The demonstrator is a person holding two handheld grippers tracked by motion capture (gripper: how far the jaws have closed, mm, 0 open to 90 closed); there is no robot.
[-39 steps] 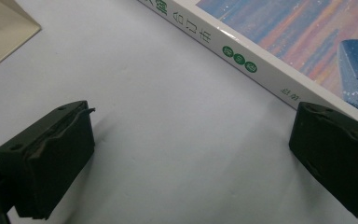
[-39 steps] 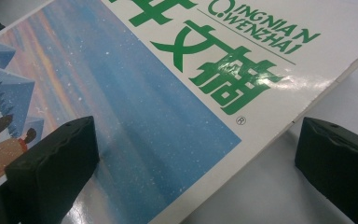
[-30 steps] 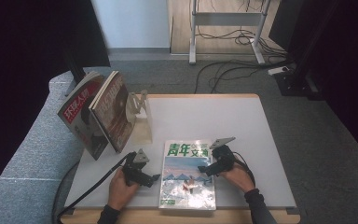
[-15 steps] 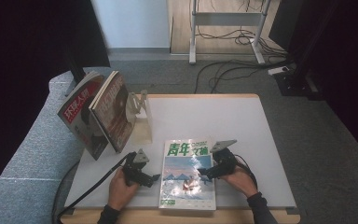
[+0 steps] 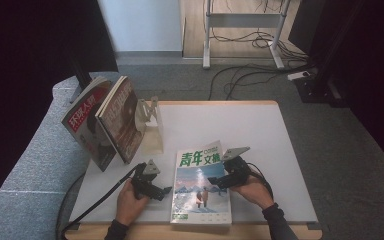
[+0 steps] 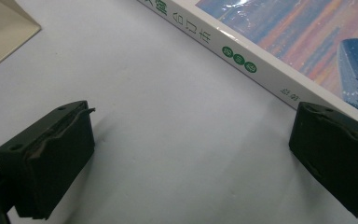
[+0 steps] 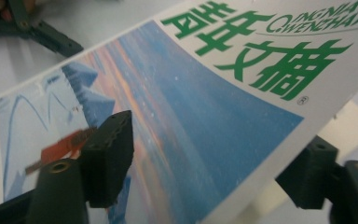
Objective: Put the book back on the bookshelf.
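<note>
A magazine (image 5: pixel 200 192) with green title characters and a blue mountain cover lies at the front of the white table (image 5: pixel 220 125), its right edge raised a little. My right gripper (image 5: pixel 220 181) straddles that edge: one jaw over the cover (image 7: pixel 205 107), the other under it. The jaws have just been closing, and a gap still shows, so my right gripper (image 7: pixel 209 168) is open around the magazine. My left gripper (image 5: pixel 166 192) rests low on the table beside the spine (image 6: pixel 242 60). Nothing lies between the wide open jaws of my left gripper (image 6: pixel 191 154).
A cream book stand (image 5: pixel 150 130) stands at the table's left, with two magazines (image 5: pixel 105 125) leaning against it and hanging past the edge. The table's front edge (image 5: pixel 190 232) runs just under the person's wrists. Cables trail on the floor behind.
My right gripper has risen slightly and its jaws have come closer together around the magazine's right edge, which has lifted off the table. The left gripper has stayed put.
</note>
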